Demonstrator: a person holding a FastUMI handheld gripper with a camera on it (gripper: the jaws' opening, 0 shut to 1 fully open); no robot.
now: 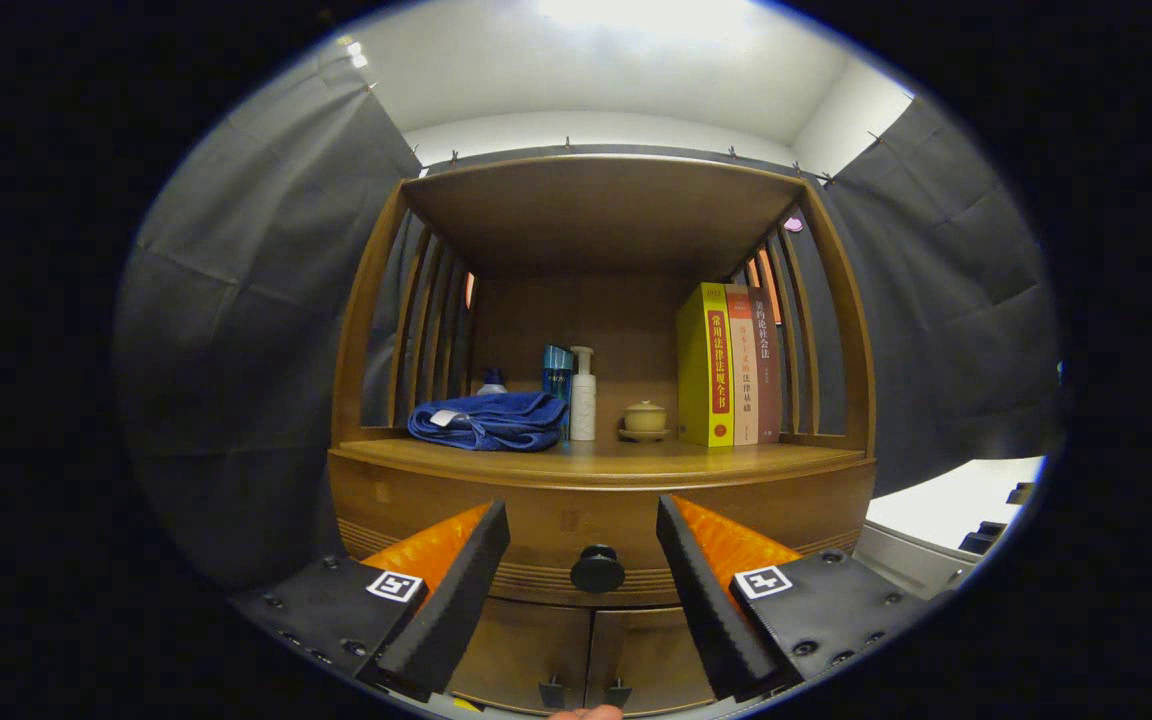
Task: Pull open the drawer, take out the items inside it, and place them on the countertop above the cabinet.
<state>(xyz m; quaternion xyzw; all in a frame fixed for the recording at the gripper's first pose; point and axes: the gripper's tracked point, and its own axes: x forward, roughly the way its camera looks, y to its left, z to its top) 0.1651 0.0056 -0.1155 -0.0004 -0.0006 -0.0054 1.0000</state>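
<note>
Between the parted tongs [583, 525], the drawer [596, 545] sits closed.

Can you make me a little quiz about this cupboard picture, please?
1. True or false: the claw is open, with the black drawer knob in the gap between its fingers.
2. What lies to the left of the white pump bottle on the countertop? A) blue towel B) red cup C) green ball
3. Fill in: the yellow book stands ______ beside two other books.

Key: 1 true. 2 A, the blue towel. 3 upright.
</note>
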